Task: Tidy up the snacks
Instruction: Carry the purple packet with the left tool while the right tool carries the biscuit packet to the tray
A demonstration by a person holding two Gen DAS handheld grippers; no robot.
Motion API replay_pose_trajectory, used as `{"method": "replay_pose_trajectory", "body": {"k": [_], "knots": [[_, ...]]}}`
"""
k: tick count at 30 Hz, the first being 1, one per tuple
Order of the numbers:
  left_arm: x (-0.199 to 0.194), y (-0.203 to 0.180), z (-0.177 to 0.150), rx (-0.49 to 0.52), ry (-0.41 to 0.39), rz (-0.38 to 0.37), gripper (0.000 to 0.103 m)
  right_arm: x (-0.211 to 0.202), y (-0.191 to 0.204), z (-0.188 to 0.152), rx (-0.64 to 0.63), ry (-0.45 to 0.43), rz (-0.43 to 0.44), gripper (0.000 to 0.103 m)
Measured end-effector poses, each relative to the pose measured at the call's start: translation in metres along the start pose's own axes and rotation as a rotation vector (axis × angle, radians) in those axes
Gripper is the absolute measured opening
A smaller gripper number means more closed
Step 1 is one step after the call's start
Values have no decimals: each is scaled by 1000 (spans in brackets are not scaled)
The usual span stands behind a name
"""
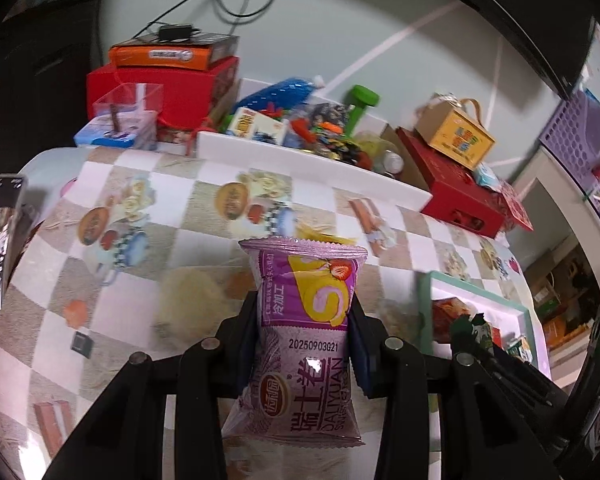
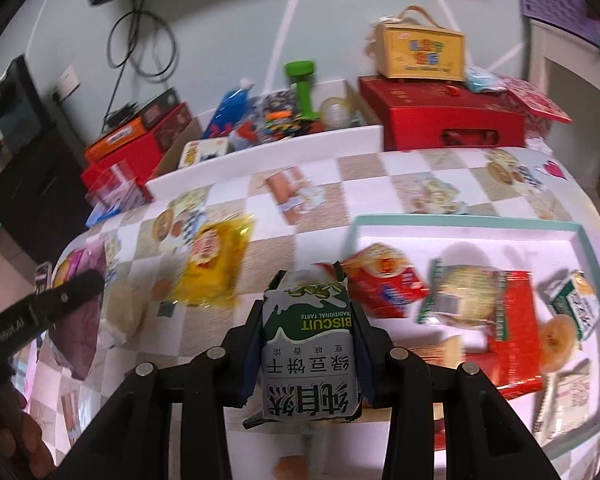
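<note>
My left gripper [image 1: 302, 320] is shut on a purple Swiss-roll snack pack [image 1: 300, 344], held above the checkered table. My right gripper [image 2: 308, 316] is shut on a green and white biscuit pack [image 2: 308, 352], held left of the teal-rimmed tray [image 2: 460, 222]. The tray holds several snacks: a red pack [image 2: 384, 284], a green-edged cracker pack [image 2: 464, 296] and a small green and white pack [image 2: 576, 308]. A yellow snack pack [image 2: 216, 256] and a pale round snack [image 2: 124, 312] lie on the table left of my right gripper. The tray also shows in the left wrist view [image 1: 480, 292].
A long white tray [image 2: 260, 160] at the table's back holds mixed clutter with a green dumbbell [image 2: 300, 84]. Red boxes [image 2: 440, 120] and a yellow handled box [image 2: 420, 52] stand at the back right. A phone [image 1: 0, 240] lies at the left edge.
</note>
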State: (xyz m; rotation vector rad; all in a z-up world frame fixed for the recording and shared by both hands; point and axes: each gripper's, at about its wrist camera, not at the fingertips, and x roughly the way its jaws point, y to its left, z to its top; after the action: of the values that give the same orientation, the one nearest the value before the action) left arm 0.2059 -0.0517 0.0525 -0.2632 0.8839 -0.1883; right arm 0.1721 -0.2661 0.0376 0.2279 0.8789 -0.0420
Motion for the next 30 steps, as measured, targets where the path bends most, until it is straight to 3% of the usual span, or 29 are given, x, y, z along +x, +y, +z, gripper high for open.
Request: {"method": "replay_pose_trajectory", "body": {"k": [21,30], "knots": [[19,-124,-31,249,38,-123,42,-27,-97,5,179,-41,-107,42],[24,-165,-50,344,59,-152,42,-53,-159,-3,304,-83,-219,42]]}}
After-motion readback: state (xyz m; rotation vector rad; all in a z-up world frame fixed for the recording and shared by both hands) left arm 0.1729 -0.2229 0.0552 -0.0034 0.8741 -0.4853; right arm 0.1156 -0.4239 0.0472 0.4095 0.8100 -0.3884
